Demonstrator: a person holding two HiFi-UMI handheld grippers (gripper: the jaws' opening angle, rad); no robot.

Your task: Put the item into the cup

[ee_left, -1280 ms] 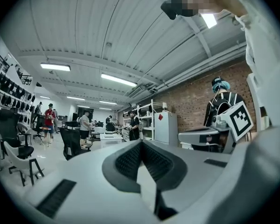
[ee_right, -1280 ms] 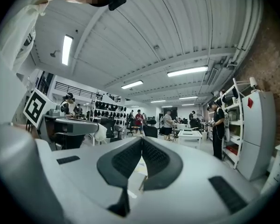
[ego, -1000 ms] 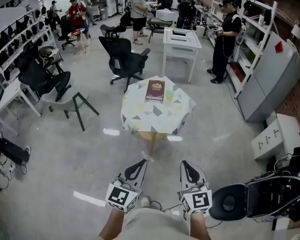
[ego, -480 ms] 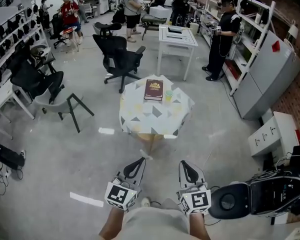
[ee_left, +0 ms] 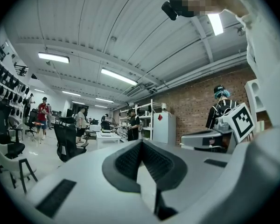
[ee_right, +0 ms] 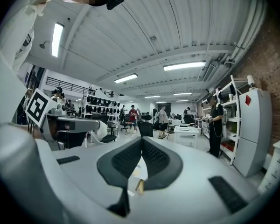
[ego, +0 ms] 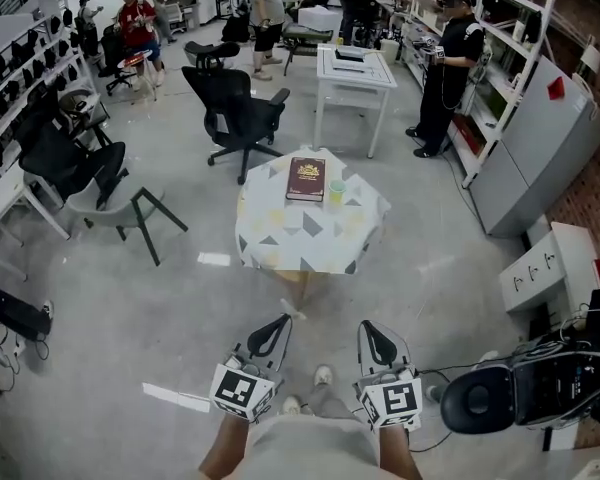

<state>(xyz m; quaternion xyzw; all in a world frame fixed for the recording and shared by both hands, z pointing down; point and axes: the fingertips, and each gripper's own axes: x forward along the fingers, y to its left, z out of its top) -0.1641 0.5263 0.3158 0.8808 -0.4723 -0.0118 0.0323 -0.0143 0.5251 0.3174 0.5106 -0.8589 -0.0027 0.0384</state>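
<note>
A small table (ego: 280,248) under a grey-and-white patterned cloth stands in the middle of the floor, well ahead of me. A dark red book (ego: 306,179) lies on its far side, and a pale green cup (ego: 337,191) stands just right of the book. No other loose item on the cloth can be made out at this distance. My left gripper (ego: 283,321) and right gripper (ego: 368,326) are held low at the bottom of the head view, far short of the table. In both gripper views the jaws meet, left gripper (ee_left: 141,142) and right gripper (ee_right: 142,139), with nothing between them.
A black office chair (ego: 235,108) and a white desk (ego: 355,71) stand beyond the table. A grey chair (ego: 105,186) is at the left. Grey cabinets (ego: 540,148), a white box (ego: 550,273) and a black stool (ego: 480,398) are at the right. Several people stand at the back.
The view has shifted slightly as I step toward the table; a shoe now shows between the grippers. Both grippers keep their place and stay shut.
</note>
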